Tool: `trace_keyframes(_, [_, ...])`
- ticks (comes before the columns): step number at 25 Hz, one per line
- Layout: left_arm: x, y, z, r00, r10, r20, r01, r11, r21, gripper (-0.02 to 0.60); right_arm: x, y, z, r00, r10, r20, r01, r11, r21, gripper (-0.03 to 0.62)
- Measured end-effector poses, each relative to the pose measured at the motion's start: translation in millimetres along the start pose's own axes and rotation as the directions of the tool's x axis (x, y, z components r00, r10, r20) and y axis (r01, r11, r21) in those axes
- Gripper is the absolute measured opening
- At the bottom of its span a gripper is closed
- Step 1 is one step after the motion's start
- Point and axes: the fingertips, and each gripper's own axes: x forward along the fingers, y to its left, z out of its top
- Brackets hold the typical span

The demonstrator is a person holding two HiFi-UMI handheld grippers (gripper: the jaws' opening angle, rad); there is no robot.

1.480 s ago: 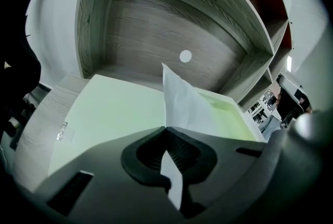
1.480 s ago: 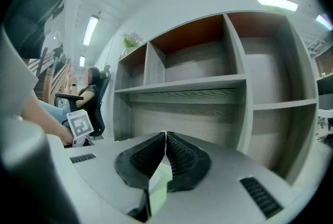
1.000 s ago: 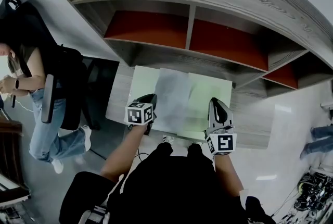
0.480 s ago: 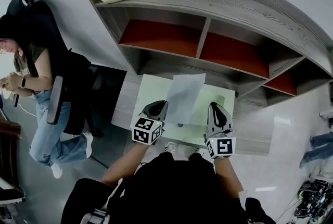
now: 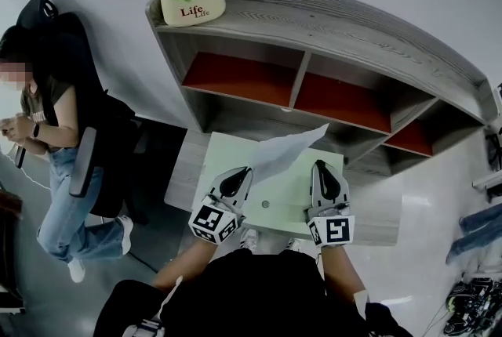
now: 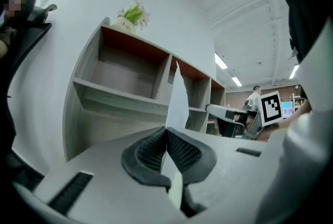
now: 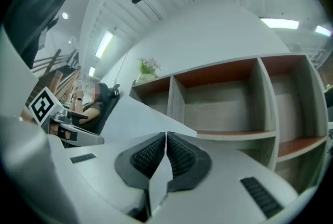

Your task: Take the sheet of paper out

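Observation:
The white sheet of paper (image 5: 284,150) hangs in the air above a pale green pad (image 5: 286,198) on the low table, slanting up toward the shelf. My left gripper (image 5: 245,170) is shut on the sheet's near left edge. In the left gripper view the paper (image 6: 179,95) stands edge-on out of the closed left gripper (image 6: 166,132). My right gripper (image 5: 321,164) is shut on the sheet's right side. In the right gripper view the sheet (image 7: 136,119) spreads left from the closed right gripper (image 7: 166,137), and a strip shows below the pads.
A grey wooden shelf unit (image 5: 329,26) with open red-backed compartments stands just beyond the low table (image 5: 376,198). A flower pot (image 5: 192,5) sits on its top left. A person (image 5: 47,132) sits in a black chair at the left.
Both grippers rose, the left more, and lifted the sheet off the green pad. It lay flat a second ago and now slants up in the air. The left gripper also rolled.

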Motion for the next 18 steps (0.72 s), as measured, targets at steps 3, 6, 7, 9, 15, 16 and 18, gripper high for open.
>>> trace_keyframes(3, [-2,-4,28,0.997,-0.015,0.078,0.012,0.999,0.029,0.006,0,1,19,0.999,-0.004,0.043,0.005,1.000,-0.025,0.025])
trace_keyframes(6, [-1,-8,52,0.990,-0.026,0.137,0.022,0.999,0.026,0.006,-2,-1,30,0.998,-0.009,0.066,0.012,0.999,-0.042,0.025])
trace_keyframes(7, [0,-9,59,0.988,-0.026,0.151,0.023,1.000,0.021,0.006,-3,-2,34,0.997,-0.012,0.074,0.015,0.999,-0.043,0.025])
trace_keyframes(9, [2,-10,70,0.984,-0.023,0.176,0.021,1.000,0.013,0.006,-5,-3,41,0.996,-0.014,0.089,0.017,0.999,-0.035,0.025])
trace_keyframes(15, [16,-10,87,0.978,-0.004,0.207,0.006,1.000,-0.010,0.006,-11,5,55,0.994,0.024,0.105,-0.021,0.999,-0.032,0.023])
trace_keyframes(16, [18,-10,88,0.978,-0.002,0.211,0.005,1.000,-0.015,0.006,-12,5,55,0.994,0.026,0.103,-0.023,0.999,-0.034,0.023])
trace_keyframes(18, [21,-11,89,0.976,0.004,0.219,0.003,1.000,-0.029,0.006,-12,4,53,0.995,0.023,0.096,-0.019,0.999,-0.035,0.023])
